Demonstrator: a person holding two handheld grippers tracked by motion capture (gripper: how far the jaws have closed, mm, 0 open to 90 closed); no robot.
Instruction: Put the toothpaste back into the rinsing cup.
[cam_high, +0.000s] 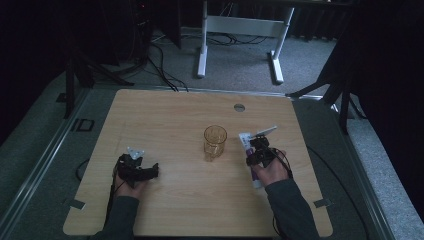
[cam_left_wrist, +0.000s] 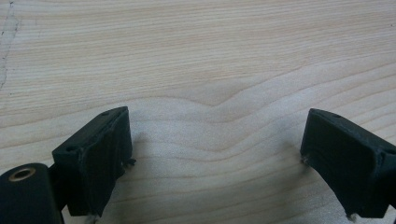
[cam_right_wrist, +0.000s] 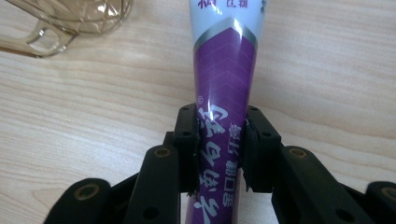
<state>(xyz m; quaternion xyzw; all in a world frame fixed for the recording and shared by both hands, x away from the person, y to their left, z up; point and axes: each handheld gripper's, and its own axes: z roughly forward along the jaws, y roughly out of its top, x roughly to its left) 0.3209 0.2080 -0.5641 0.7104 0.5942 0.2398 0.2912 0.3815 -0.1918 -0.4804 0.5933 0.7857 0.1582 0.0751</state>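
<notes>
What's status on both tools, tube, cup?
Left tool open, empty on table. Right tool shut on toothpaste tube. Amber cup upright left of tube, apart.

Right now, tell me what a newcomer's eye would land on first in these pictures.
The purple and white toothpaste tube stands out first, pinched between the jaws of the right hand-held gripper toward the right of the wooden table. Next comes the amber glass mug, upright near the table's middle, just left of the tube. The left hand-held gripper sits open over bare wood at the left.
</notes>
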